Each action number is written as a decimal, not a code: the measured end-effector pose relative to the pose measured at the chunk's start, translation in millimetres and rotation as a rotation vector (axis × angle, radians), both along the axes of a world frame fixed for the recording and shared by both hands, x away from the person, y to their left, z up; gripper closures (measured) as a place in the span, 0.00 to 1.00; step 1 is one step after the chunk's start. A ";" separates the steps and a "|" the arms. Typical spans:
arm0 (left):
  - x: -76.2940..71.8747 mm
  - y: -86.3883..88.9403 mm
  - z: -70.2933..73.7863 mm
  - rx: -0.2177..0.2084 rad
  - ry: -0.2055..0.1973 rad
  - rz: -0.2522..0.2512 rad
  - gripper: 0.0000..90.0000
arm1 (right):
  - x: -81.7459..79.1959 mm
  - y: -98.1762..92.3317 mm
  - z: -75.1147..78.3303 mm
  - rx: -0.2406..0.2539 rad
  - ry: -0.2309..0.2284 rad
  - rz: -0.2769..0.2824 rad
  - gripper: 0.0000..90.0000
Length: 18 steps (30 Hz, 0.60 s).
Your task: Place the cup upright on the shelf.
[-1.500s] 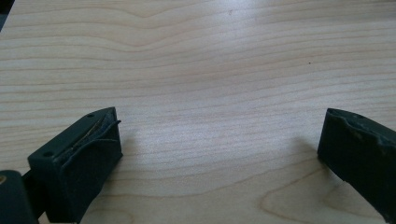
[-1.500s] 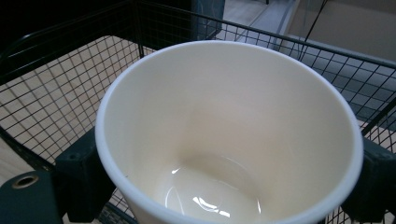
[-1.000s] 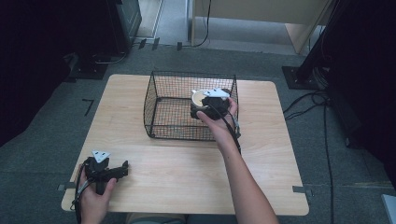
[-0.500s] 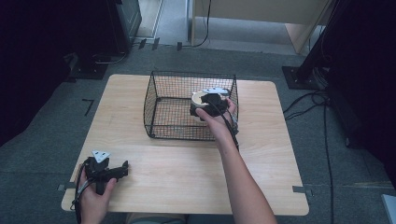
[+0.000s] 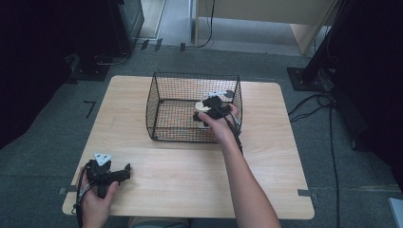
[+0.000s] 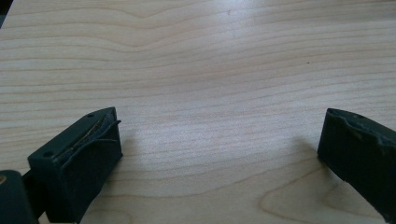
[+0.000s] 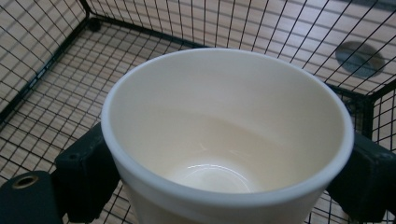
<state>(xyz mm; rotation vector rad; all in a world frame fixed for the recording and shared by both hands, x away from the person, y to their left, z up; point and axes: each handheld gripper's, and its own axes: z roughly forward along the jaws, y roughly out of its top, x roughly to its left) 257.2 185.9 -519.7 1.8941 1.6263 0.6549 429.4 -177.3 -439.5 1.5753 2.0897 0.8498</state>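
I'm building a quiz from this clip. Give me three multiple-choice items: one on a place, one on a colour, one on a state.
1. Where is the cup?
A. inside the wire basket
B. on the floor
C. beside the left gripper

2. What colour is the cup?
A. red
B. cream white
C. blue

3. How are the left gripper's jaws?
A. shut on a cup
B. shut on nothing
C. open over bare table

Key: 1 A, mesh surrounds the cup held by the right gripper; 2 B, its rim and inside look cream; 3 C, wood shows between the spread jaws.
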 end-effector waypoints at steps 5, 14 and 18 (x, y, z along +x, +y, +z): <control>0.0 0.0 0.0 0.000 0.000 0.000 0.00 | 2.4 1.7 -2.0 -0.031 0.061 0.024 0.10; 0.0 0.0 0.0 0.000 0.000 0.000 0.00 | 3.9 -2.2 -0.5 -0.023 0.118 0.020 0.10; 0.0 0.0 0.0 0.000 0.000 0.000 0.00 | 2.4 -2.5 -0.1 -0.027 0.135 0.030 0.10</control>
